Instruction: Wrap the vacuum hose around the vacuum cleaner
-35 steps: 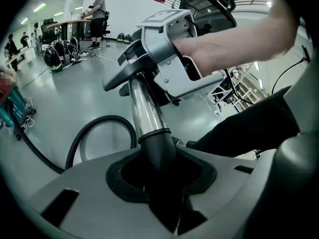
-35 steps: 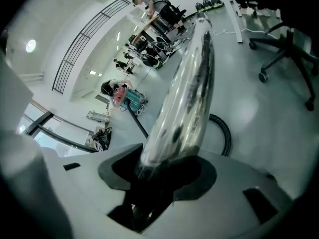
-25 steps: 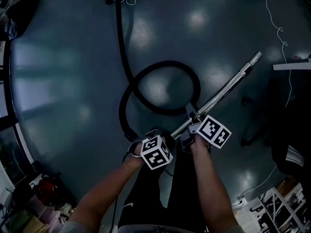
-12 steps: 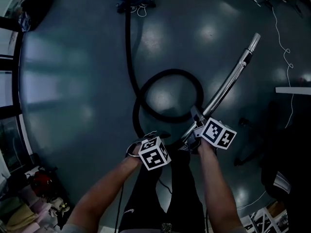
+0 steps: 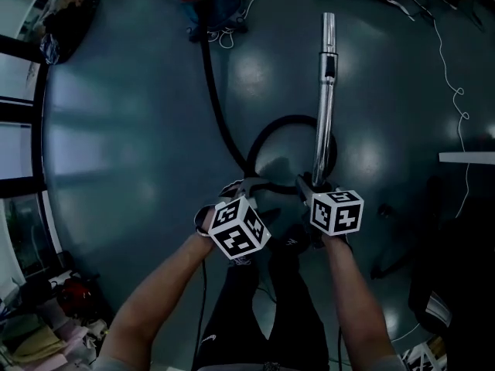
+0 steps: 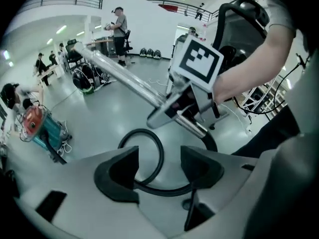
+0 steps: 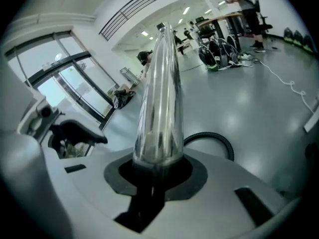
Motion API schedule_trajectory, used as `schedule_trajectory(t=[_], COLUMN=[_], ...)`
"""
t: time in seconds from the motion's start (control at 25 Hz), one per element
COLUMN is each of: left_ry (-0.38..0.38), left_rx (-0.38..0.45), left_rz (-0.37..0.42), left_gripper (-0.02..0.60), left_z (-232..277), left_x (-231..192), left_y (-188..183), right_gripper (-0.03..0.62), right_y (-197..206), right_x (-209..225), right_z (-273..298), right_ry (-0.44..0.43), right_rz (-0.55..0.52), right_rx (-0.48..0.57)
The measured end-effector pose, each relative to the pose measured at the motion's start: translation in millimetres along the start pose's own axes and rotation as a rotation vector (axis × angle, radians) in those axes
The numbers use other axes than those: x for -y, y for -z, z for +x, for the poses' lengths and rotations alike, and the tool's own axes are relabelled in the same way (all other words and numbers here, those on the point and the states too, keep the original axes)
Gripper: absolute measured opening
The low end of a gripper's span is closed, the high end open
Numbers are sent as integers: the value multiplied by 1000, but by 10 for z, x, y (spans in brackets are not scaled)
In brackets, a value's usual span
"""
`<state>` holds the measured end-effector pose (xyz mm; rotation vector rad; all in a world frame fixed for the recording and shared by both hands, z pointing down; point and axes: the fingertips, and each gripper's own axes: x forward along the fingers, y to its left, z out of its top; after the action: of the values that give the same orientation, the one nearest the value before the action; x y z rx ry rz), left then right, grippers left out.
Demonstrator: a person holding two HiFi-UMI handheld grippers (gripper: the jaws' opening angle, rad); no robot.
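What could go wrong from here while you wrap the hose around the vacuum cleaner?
1. The left tool, whose jaws have just been opening, grips nothing, so the hose loop lying loose ahead of the person's legs could snag a foot.
2. The right tool, whose jaws have just been closing, holds the long wand near one end. It may lever loose or swing.
3. Pulling the hose could tip or drag the vacuum cleaner.

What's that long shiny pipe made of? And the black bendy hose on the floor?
The pipe looks like polished metal, perhaps chromed steel: its surface is silvery with bright, mirror-like reflections. The hose looks like matte black flexible plastic or rubber, hard to say which: it has fine ribs along it and curls into a smooth loop.
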<state>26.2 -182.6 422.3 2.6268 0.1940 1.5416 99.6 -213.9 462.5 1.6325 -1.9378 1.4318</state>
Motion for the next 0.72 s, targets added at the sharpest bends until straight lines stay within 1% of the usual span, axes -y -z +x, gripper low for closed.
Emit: schedule_trajectory(t=[0.12, 0.2, 0.28, 0.4, 0.48, 0.6, 0.72], left_ry=[-72, -104, -136, -179, -182, -180, -179], left_rx=[60, 77, 85, 98, 114, 130, 144], left_rz=[47, 75, 109, 165, 206, 306, 389], left_gripper=[266, 266, 265, 265, 265, 265, 265], left_z=[-206, -308, -394, -518, -603, -732, -870], left_x=[-301, -496, -674, -897, -999, -1140, -1405], left_y=[-349, -505, -593, -645, -677, -778, -903], right_gripper=[86, 86, 86, 84, 84, 84, 84], right_y=[-93, -158, -213, -305, -389, -491, -600], right_x=[-66, -92, -113, -141, -191, -311, -363], right_z=[50, 94, 137, 235, 329, 472, 642], right_ry=[-30, -44, -56, -65, -67, -74, -67], right_rz=[-147, -246, -333, -431, -480, -542, -602], right_rx=[-62, -105, -151, -211, -234, -282, -347])
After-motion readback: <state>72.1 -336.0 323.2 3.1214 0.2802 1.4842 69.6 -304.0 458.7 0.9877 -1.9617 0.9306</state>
